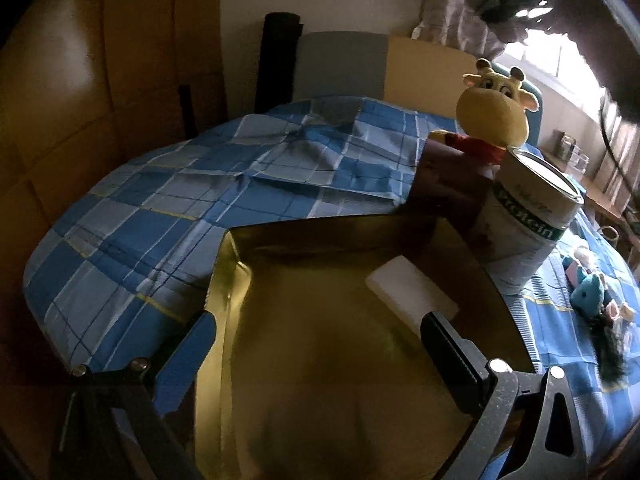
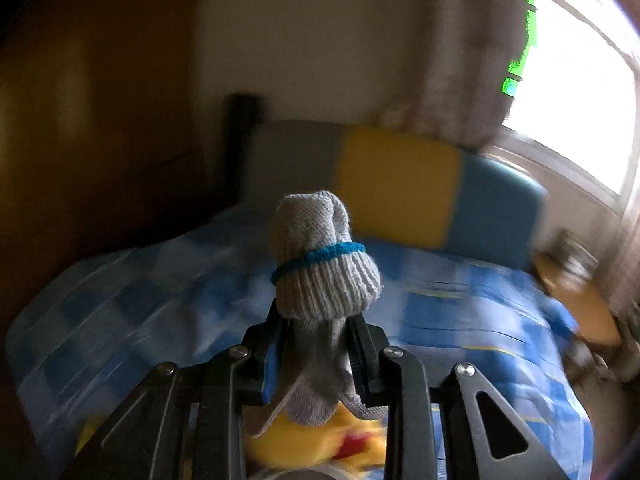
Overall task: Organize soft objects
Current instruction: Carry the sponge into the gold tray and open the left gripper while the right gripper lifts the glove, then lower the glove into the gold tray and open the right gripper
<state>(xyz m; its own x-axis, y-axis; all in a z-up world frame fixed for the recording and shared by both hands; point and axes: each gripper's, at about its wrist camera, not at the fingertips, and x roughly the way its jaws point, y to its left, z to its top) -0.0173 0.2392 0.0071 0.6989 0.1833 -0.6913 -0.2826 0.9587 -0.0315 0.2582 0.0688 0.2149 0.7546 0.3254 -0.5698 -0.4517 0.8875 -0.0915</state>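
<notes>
Now the right gripper [image 2: 314, 344] pinches a grey knitted glove [image 2: 320, 264] high over the bed [image 2: 120, 304], mid-carry, while the left gripper [image 1: 320, 344] hangs spread above the gold-lined box [image 1: 320, 360], so next comes lowering it in

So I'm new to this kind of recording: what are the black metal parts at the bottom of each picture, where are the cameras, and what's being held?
No robot arm here: a person holds a two-finger gripper in each hand, and each carries a fisheye camera looking along its fingers. The black parts are those fingers.

The left view shows the left gripper open over a gold-lined box on a bed with a blue checked cover. A white block lies in the box. Beside it stand a tin can and a yellow plush giraffe; small plush toys lie further right.

The right view shows the right gripper shut on a grey knitted glove with a blue band, raised above the bed.
</notes>
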